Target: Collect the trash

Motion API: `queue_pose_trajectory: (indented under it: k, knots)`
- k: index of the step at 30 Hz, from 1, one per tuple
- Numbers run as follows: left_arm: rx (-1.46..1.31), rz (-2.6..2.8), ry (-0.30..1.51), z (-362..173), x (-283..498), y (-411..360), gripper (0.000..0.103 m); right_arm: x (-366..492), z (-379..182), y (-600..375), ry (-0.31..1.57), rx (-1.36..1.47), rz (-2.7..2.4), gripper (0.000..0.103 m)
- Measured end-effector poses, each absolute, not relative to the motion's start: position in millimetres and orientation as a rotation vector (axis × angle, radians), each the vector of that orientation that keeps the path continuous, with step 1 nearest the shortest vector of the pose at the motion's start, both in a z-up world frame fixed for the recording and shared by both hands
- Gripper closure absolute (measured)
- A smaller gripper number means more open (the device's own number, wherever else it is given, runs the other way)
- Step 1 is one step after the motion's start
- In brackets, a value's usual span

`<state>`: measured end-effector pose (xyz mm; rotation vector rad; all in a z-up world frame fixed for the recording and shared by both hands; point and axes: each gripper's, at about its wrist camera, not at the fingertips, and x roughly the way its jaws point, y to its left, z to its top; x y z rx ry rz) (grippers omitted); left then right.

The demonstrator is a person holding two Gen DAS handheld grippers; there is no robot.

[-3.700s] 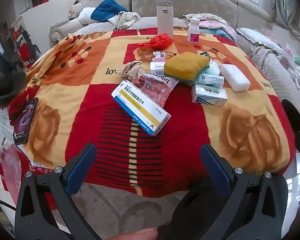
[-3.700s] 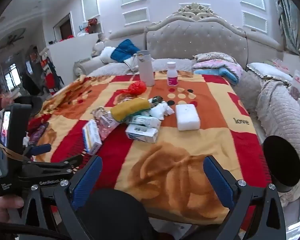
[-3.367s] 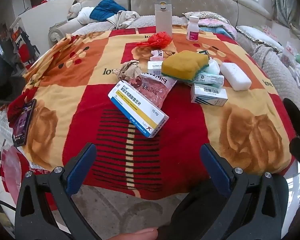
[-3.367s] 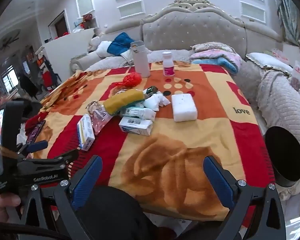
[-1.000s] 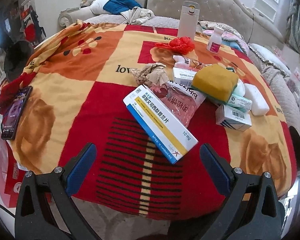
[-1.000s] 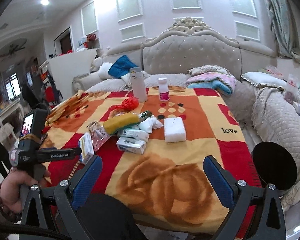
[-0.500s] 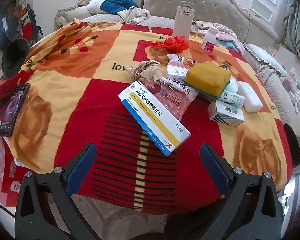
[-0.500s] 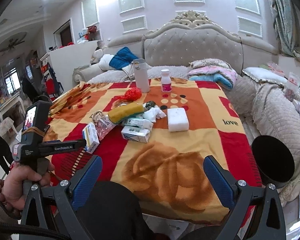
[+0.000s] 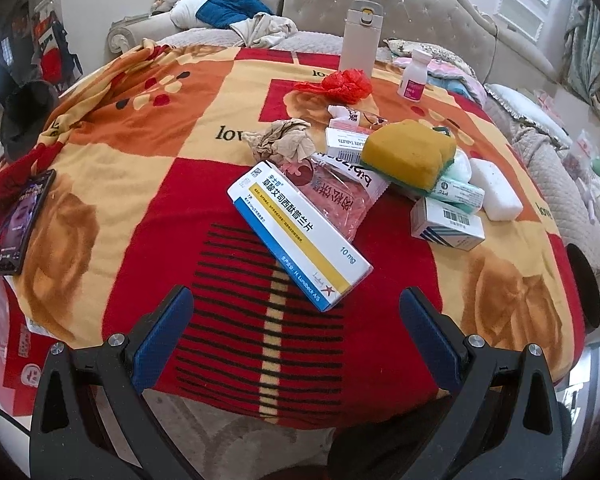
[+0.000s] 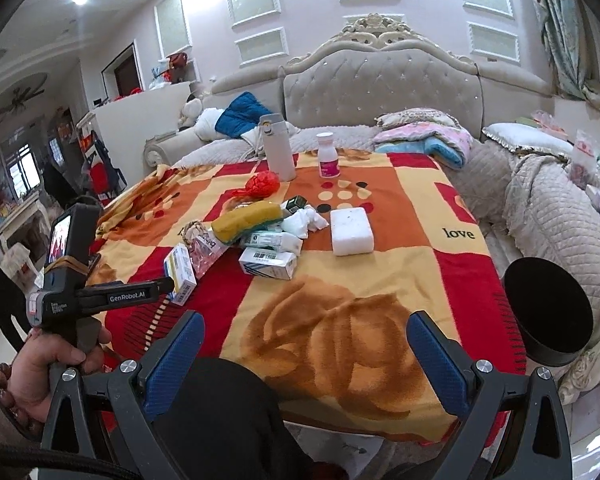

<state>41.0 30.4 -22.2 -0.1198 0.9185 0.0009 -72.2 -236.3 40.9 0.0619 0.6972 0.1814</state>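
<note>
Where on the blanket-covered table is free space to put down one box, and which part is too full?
Free: the striped red patch between the long medicine box and the near edge; the orange squares between the phone and the crumpled paper. Crowded: the pile around the yellow sponge and the white block.

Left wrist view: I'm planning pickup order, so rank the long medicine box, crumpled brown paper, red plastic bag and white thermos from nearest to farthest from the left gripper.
1. Long medicine box, just ahead of the left gripper.
2. Crumpled brown paper, mid-table.
3. Red plastic bag, beyond it.
4. White thermos, far edge.
</note>
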Motion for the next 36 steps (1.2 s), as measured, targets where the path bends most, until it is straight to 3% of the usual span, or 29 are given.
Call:
queue_pose_trajectory:
  k: [9, 16, 17, 19, 21, 28, 33, 36]
  knots:
    - [-0.369, -0.039, 0.968, -33.9, 85.8, 63.4, 0.001, -44.5, 24.9, -238.8, 0.741, 0.086, 0.193, 0.003]
    - [-0.326, 0.051, 1.035, -63.3, 127.1, 51.7, 0.001, -8.7, 17.4, -233.3, 0.759, 0.065, 0.216, 0.003]
    - [-0.305, 0.064, 1.007, -62.4, 124.1, 49.9, 0.004, -0.3, 17.4, -232.6, 0.759, 0.062, 0.221, 0.003]
    - [-0.285, 0.071, 0.970, -61.2, 116.8, 48.9, 0.042, 21.3, 18.8, -233.7, 0.750, 0.064, 0.223, 0.003]
    - [-0.284, 0.060, 0.944, -59.2, 110.1, 50.7, 0.051, 43.0, 18.3, -237.4, 0.749, 0.080, 0.222, 0.003]
    - [-0.220, 0.018, 0.843, -42.2, 78.0, 58.8, 0.055, 140.8, -17.8, -256.2, 0.823, 0.037, 0.120, 0.003]
    - [-0.307, -0.062, 0.803, -34.1, 62.3, 79.6, 0.055, 192.0, -66.2, -252.2, 1.001, -0.025, 0.081, 0.023]
    - [-0.322, -0.109, 0.794, -33.3, 58.8, 83.9, 0.055, 189.5, -73.7, -250.3, 0.993, -0.068, 0.085, 0.049]
